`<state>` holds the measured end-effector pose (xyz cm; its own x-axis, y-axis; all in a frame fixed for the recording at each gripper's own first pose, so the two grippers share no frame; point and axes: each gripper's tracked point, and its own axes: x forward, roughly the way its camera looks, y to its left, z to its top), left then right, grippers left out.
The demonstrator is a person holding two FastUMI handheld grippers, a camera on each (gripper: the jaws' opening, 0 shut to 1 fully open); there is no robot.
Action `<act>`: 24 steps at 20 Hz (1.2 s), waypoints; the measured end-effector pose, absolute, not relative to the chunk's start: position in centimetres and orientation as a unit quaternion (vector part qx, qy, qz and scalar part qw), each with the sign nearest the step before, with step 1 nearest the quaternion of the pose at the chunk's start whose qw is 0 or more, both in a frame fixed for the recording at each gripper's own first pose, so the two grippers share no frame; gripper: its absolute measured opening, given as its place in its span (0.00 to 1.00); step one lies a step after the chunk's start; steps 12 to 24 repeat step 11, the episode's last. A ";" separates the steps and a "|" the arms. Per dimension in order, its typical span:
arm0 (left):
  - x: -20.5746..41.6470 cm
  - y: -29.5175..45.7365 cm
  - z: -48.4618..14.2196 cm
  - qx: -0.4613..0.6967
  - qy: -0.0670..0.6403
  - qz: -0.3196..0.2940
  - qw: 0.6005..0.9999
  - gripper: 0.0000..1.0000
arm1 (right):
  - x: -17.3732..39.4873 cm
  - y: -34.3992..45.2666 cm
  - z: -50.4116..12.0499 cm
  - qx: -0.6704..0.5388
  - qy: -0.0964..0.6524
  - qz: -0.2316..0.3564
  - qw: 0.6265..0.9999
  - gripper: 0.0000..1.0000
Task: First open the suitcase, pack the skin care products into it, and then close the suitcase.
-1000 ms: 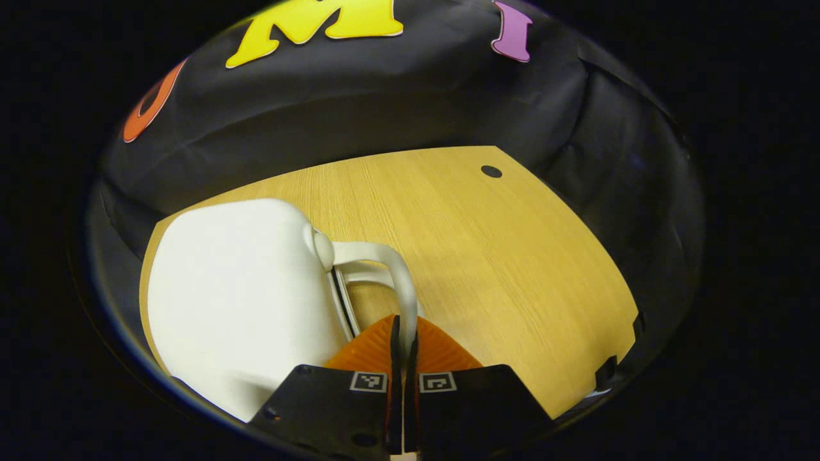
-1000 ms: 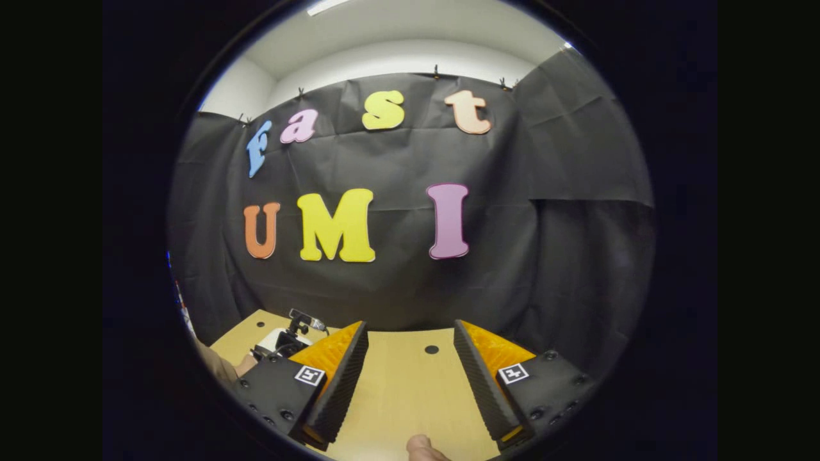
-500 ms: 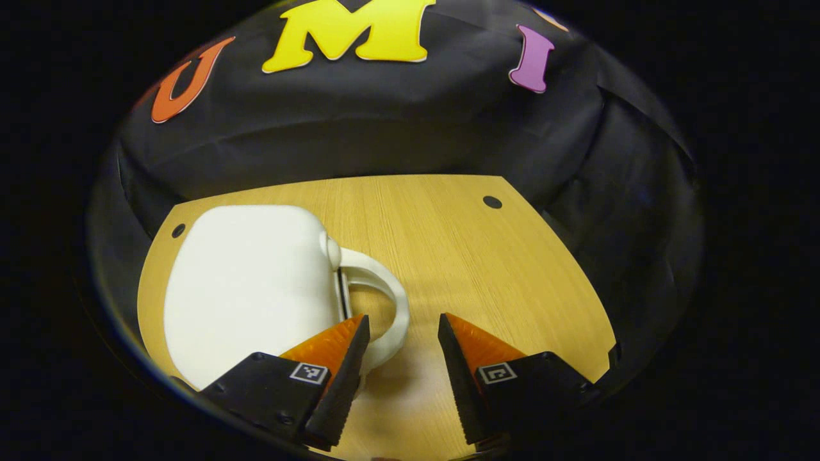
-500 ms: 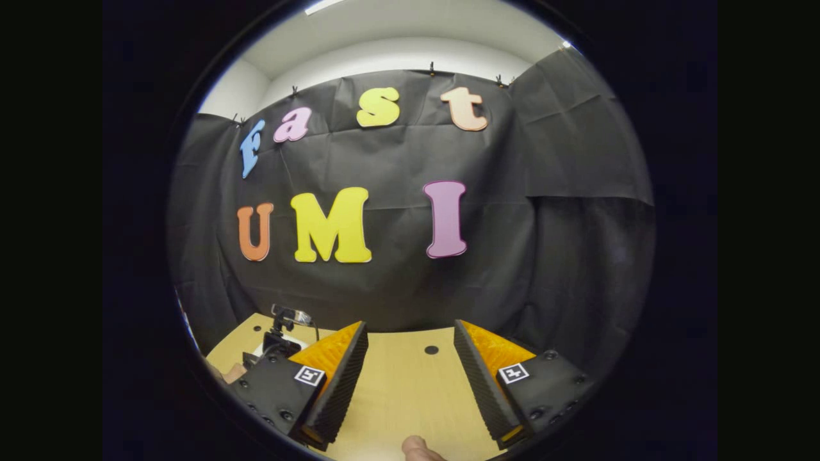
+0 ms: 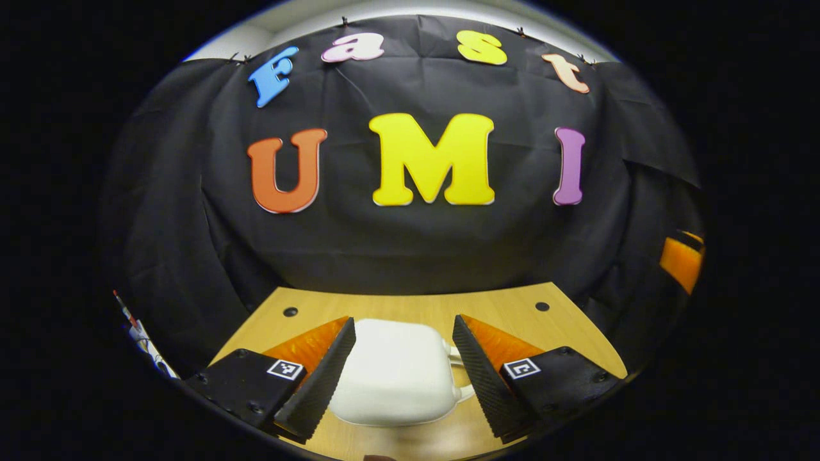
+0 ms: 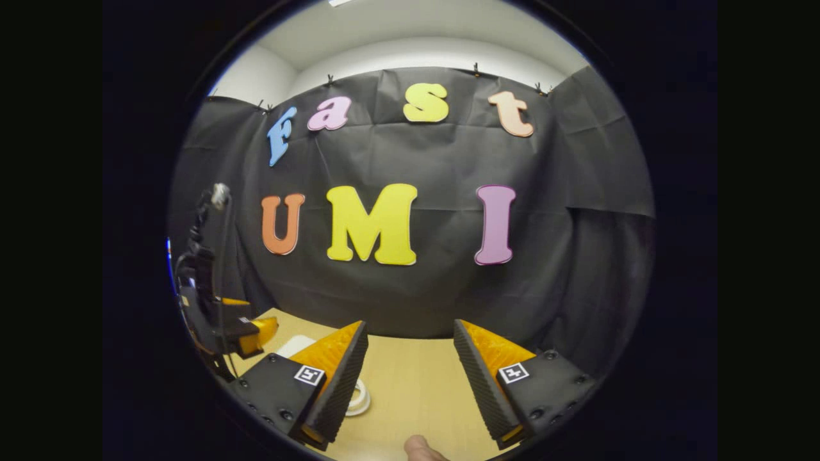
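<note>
The white suitcase (image 5: 394,371) lies flat on the wooden table (image 5: 512,307), lid down, its handle (image 5: 458,378) poking out to the side. The left gripper (image 5: 400,362) hangs above and short of it with jaws spread wide; the case sits framed in the gap between the fingers, but neither finger touches it. Nothing is gripped.

Over in the right gripper view, the right gripper (image 6: 410,368) is also wide open, pointing at bare tabletop, holding nothing. A fingertip (image 6: 419,447) of the person's hand peeks in at the bottom edge. Off to the left of that view the left gripper shows again, raised above the table, with a sliver of the white case just beyond it and a pale curved piece on the wood beside the near finger, probably the handle, though it is too cut off to be sure.

So where does the task stand? The suitcase reads as shut, and no skin care products are to be seen on the table. That suggests the packing is done and the case closed, with both grippers clear of it. If so, little or nothing is left to do.
</note>
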<state>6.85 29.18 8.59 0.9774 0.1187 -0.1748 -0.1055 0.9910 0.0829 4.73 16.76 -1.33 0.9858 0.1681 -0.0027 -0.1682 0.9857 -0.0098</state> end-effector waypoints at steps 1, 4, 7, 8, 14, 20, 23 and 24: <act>6.3 28.7 10.5 0.041 0.080 0.063 0.994 0.97 | 5.0 17.5 -1.2 -0.005 0.000 0.085 0.996 0.80; 3.9 29.3 13.1 0.043 0.040 0.068 0.996 0.97 | 5.1 19.8 -0.7 -0.007 -0.008 0.092 0.996 0.80; 2.2 29.0 14.3 0.051 0.011 0.056 0.997 0.96 | 5.1 21.9 -0.1 -0.020 -0.021 0.100 0.995 0.78; 2.3 28.9 14.4 0.053 0.011 0.056 0.997 0.96 | 5.0 22.5 0.0 -0.023 -0.023 0.104 0.994 0.78; 2.5 28.7 14.9 0.054 0.003 0.050 0.997 0.97 | 4.9 23.3 0.1 -0.033 -0.023 0.103 0.994 0.78; 2.5 28.7 14.9 0.054 0.003 0.050 0.997 0.97 | 4.9 23.3 0.1 -0.033 -0.023 0.103 0.994 0.78; 2.5 28.7 14.9 0.054 0.003 0.050 0.997 0.97 | 4.9 23.3 0.1 -0.033 -0.023 0.103 0.994 0.78; 2.5 28.7 14.9 0.054 0.003 0.050 0.997 0.97 | 4.9 23.3 0.1 -0.033 -0.023 0.103 0.994 0.78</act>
